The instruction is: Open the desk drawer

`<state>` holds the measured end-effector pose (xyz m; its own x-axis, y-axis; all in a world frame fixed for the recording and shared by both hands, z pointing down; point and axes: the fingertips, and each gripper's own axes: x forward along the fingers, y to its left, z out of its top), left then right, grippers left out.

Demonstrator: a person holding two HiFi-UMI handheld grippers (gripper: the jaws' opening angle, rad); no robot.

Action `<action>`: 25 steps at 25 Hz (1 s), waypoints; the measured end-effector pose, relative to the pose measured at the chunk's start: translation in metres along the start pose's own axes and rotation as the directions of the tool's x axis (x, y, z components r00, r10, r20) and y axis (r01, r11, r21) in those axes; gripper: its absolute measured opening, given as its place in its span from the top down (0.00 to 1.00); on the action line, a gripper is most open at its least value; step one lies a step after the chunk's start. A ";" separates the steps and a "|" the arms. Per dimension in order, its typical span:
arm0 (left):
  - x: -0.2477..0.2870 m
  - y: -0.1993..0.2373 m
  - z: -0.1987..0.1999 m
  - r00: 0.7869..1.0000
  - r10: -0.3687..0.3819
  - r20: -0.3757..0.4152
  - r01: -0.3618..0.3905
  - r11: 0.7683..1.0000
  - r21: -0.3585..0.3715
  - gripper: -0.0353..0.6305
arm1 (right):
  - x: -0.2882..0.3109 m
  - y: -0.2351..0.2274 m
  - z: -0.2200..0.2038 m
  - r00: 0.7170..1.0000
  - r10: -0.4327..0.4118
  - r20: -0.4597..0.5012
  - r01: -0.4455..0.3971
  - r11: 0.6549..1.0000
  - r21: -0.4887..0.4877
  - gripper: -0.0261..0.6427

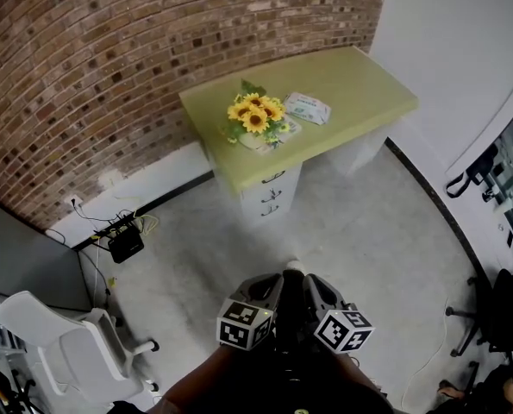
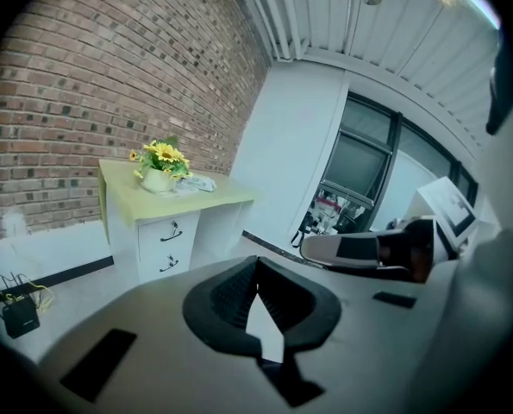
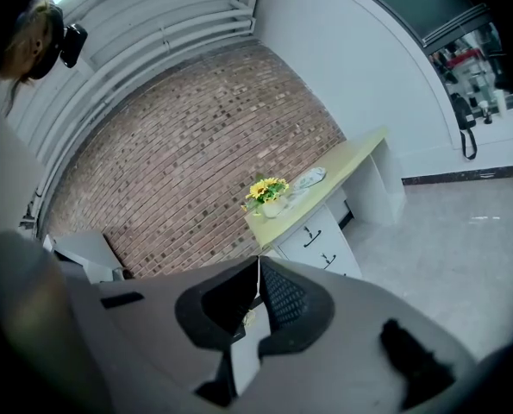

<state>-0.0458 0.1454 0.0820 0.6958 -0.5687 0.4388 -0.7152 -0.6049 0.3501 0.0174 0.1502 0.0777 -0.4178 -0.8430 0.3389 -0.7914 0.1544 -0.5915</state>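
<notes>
While the person is standing out on the grey floor (image 1: 368,222), the left tongs (image 1: 282,276) and the right tongs (image 1: 306,278) are hanging side by side, nearly touching, both pointing toward the bench (image 1: 359,84). Each pair is pinching fully together with nothing between its pads, as both gripper views are showing.

The drawers (image 1: 271,195) are sitting well apart from the tongs, straight ahead across the floor, stacked under the bench's near left end. Their fronts are facing the person and lying flush, each one carrying a dark curved handle.

A bunch of sunflowers (image 1: 256,115) is standing on the bench top just above the drawers, and a pale packet (image 1: 308,108) is lying just beside it on the right. A brick wall (image 1: 109,67) is running behind the bench. A white chair (image 1: 62,343) is waiting off to the left, and a black box (image 1: 125,244) with cables is resting on the floor by the wall.
</notes>
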 end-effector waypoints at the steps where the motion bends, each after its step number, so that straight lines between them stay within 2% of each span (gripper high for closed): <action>1: 0.005 0.002 0.002 1.000 0.003 -0.001 -0.003 1.000 -0.003 0.93 | 0.004 -0.002 0.004 1.000 0.005 -0.001 -0.005 1.000 -0.004 0.94; 17: 0.129 0.038 0.081 0.999 0.041 0.002 -0.041 0.999 -0.013 0.93 | 0.094 -0.068 0.111 0.999 0.046 -0.010 -0.046 0.998 -0.032 0.94; 25: 0.177 0.069 0.114 0.996 0.091 -0.009 -0.091 0.996 -0.024 0.93 | 0.141 -0.101 0.149 0.996 0.065 -0.064 -0.066 0.998 -0.013 0.94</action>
<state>0.0359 -0.0604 0.0899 0.6275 -0.6161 0.4760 -0.7768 -0.5374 0.3283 0.1049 -0.0605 0.0764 -0.4965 -0.7962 0.3458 -0.7675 0.2164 -0.6034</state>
